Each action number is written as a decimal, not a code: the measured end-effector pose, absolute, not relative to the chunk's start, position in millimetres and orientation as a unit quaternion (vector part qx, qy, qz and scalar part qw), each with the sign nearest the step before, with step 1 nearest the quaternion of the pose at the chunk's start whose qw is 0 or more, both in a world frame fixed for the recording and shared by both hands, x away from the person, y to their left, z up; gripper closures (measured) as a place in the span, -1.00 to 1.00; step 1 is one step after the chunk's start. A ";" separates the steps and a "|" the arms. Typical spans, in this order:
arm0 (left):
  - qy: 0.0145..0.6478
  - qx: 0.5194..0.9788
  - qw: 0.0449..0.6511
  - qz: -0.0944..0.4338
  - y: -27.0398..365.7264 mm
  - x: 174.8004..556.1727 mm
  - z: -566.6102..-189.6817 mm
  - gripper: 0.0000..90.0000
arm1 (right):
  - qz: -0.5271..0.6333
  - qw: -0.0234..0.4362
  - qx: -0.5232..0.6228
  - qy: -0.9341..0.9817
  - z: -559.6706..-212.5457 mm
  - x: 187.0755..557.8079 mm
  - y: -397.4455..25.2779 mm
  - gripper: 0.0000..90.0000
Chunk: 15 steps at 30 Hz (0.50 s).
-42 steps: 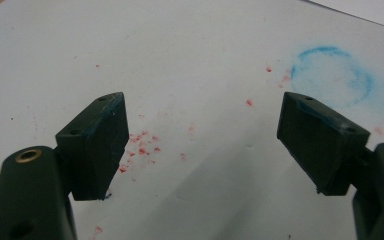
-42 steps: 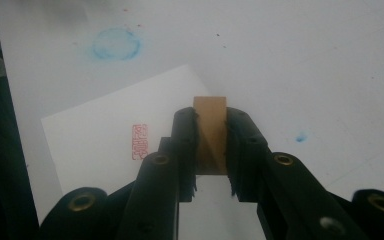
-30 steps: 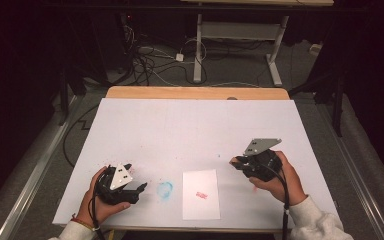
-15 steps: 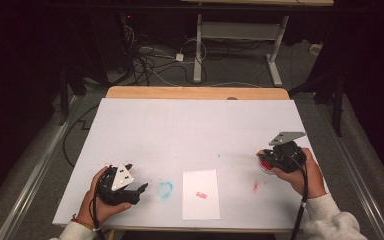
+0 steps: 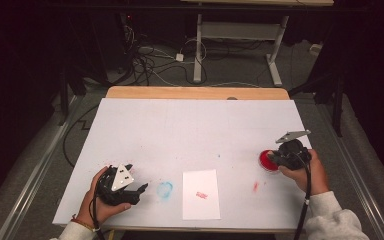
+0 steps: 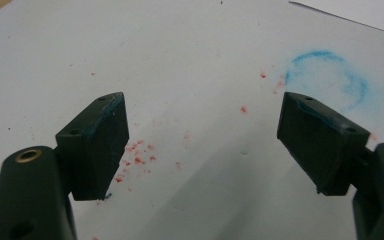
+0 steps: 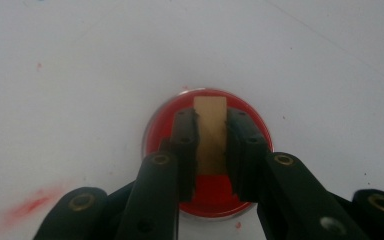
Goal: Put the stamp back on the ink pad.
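While right gripper clamps wooden stamp between closed jaws, stamp's long axis runs along jaws, far end over red ink pad, contact uncertain. Pad directly under tip, at table's right edge. Paper sheet lies leftward, between hands; right hand nearer. Left gripper gapes wide, empty, beside blue ring smear. Count: one stamp, one pad, one sheet.
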<state>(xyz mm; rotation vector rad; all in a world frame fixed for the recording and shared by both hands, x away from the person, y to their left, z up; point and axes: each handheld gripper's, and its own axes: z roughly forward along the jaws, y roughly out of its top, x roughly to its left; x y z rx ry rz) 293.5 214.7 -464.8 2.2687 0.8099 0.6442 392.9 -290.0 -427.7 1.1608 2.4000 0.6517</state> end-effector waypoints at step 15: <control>0.305 0.865 0.315 0.242 213.3 293.6 -465.8 -0.55 | 0.227 0.186 0.425 0.856 -433.1 396.0 -291.4 0.69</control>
